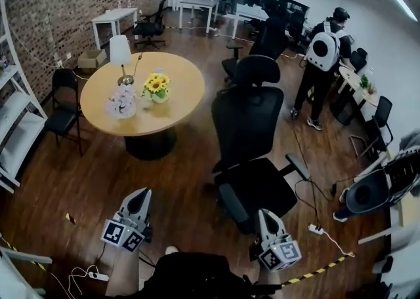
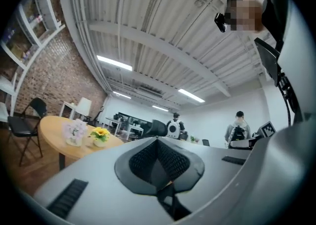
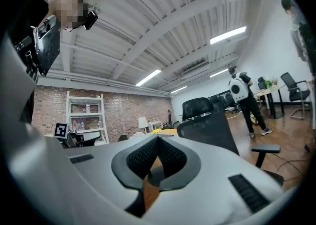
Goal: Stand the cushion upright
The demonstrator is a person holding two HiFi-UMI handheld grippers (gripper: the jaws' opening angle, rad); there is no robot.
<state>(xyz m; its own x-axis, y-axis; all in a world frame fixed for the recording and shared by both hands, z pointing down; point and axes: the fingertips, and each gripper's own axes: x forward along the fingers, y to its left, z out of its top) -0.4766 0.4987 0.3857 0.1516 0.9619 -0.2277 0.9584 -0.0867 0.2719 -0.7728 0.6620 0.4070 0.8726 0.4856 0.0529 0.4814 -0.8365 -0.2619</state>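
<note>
The left claw (image 1: pixel 140 193) and right claw (image 1: pixel 265 215) each have a smooth, pale grey shell that tapers to a rounded nose. Behind each nose sits a white cube, the left cube (image 1: pixel 123 234) and the right cube (image 1: pixel 280 254), with black square markers on its faces.

In the gripper views the pads (image 2: pixel 143 161) are dark grey with a fine dotted texture. They are set in a dark, rounded collar (image 2: pixel 197 167). Black ribbed insets (image 2: pixel 69 198) lie in the shell on either side.

The person wears a black top (image 1: pixel 190 277) and a black camera (image 2: pixel 220 20) at the head. A black panel (image 2: pixel 269 56) sits at the chest, with thin black cables (image 2: pixel 285 91) trailing below it.
</note>
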